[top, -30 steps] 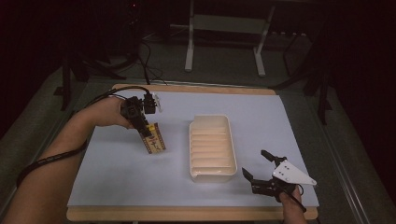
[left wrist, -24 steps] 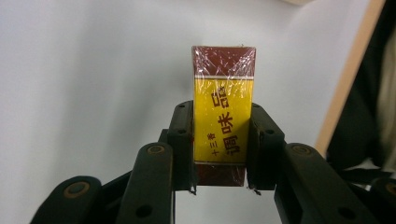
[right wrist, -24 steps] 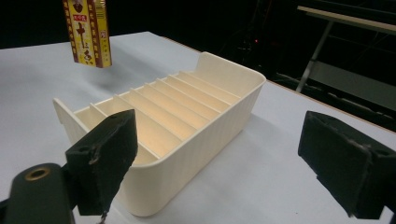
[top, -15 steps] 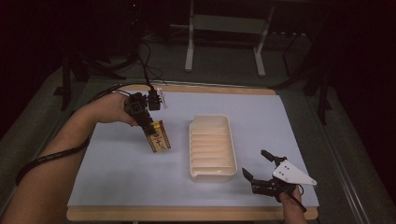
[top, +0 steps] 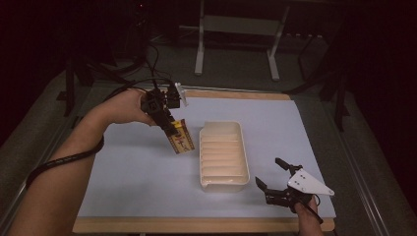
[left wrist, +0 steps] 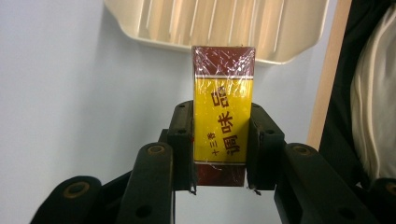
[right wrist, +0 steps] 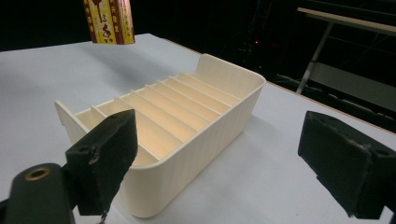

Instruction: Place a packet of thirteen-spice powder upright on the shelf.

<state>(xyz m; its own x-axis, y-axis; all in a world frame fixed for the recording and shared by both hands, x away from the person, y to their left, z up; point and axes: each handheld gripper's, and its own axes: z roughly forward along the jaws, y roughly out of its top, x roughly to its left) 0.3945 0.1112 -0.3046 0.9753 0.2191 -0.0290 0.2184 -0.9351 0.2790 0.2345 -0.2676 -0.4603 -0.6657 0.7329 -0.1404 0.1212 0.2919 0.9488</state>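
Observation:
My left gripper [top: 173,132] [left wrist: 219,149] is shut on a yellow and dark red wrapped box [top: 181,140] [left wrist: 223,112] with red characters. It holds the box in the air over the pale blue mat, left of a cream slotted tray [top: 221,155] [left wrist: 219,25]. The box [right wrist: 108,21] hangs above the far side of the tray [right wrist: 187,126] in the right gripper view. Near the table's front right my right gripper [top: 271,176] [right wrist: 219,163] stands open beside the tray's near end, with nothing between its pads.
A pale blue mat [top: 123,167] covers the wooden table [top: 196,225]. Beyond the far edge stand dark stands and cables [top: 147,59] on the floor. A black cable [top: 64,157] wraps the person's left forearm.
My left gripper has risen and moved right toward the tray with the box in it. The right gripper has kept still.

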